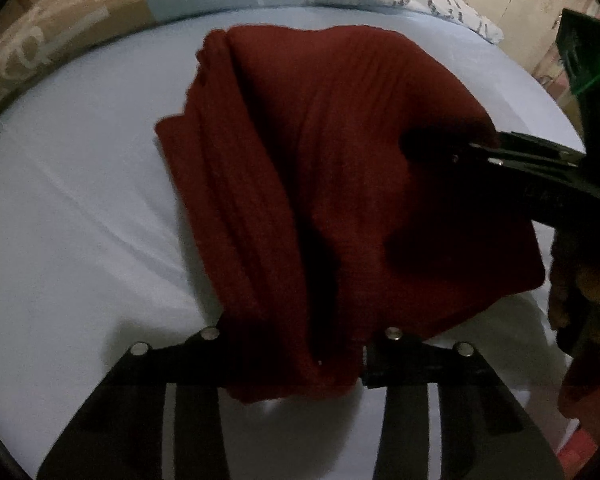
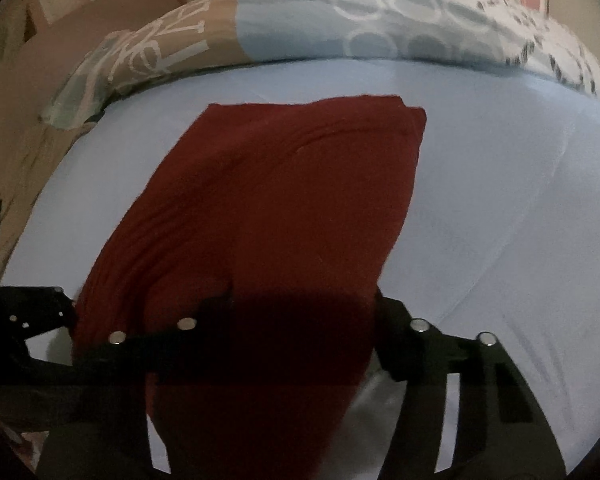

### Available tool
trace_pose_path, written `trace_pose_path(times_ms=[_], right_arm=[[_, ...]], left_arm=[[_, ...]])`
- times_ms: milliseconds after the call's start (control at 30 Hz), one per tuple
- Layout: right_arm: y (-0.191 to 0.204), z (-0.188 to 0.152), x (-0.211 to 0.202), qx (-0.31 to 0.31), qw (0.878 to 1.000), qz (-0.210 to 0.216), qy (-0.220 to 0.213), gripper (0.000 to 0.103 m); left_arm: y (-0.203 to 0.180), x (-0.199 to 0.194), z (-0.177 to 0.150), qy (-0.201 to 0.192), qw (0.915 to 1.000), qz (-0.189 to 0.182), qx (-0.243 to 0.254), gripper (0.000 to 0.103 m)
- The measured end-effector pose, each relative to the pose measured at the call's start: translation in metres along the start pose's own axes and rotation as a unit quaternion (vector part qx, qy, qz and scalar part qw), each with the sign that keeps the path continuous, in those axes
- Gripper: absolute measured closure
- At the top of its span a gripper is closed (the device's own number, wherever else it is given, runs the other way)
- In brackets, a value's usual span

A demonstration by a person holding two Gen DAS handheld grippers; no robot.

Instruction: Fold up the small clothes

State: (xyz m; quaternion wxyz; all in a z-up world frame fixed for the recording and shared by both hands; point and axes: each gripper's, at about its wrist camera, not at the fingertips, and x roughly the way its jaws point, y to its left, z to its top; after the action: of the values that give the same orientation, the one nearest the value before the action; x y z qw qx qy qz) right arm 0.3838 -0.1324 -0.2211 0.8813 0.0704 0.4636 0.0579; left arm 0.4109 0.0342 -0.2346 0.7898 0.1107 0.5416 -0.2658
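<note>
The dark red garment lies on the pale blue bed sheet, already doubled into a long narrow strip with stacked layers showing along one side. Its near end is gathered up off the sheet, and both tongs are at that end.

The left tongs have the near corner bunched between their fingers, which press the cloth from either side: clenched on the garment. The right tongs straddle the near edge beside them; red cloth fills the gap between the fingers, so I judge them to be grasping the garment too, though shadow hides the exact contact. In the left view the right tongs reach in from the side onto the top of the cloth.

Holding the same end at two points keeps the edge straight, which suits carrying it over to the far end for another fold.

Beyond the garment, a patterned pillow lies along the head of the bed.
</note>
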Motion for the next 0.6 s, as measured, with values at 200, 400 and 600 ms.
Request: trace_pose_path(times_ms=[200, 400, 600], right_arm=[[0.007, 0.003, -0.012, -0.022, 0.999, -0.005, -0.026, 0.055], [0.002, 0.011, -0.044, -0.034, 0.998, 0.0, -0.054, 0.057], [-0.023, -0.012, -0.093, -0.051, 0.997, -0.014, -0.063, 0.057]], left_arm=[[-0.014, -0.017, 0.001, -0.025, 0.9982, 0.049, -0.023, 0.07], [-0.037, -0.04, 0.005, -0.049, 0.9967, 0.059, -0.029, 0.073], [-0.094, -0.05, 0.0, -0.056, 0.9965, 0.043, -0.044, 0.075]])
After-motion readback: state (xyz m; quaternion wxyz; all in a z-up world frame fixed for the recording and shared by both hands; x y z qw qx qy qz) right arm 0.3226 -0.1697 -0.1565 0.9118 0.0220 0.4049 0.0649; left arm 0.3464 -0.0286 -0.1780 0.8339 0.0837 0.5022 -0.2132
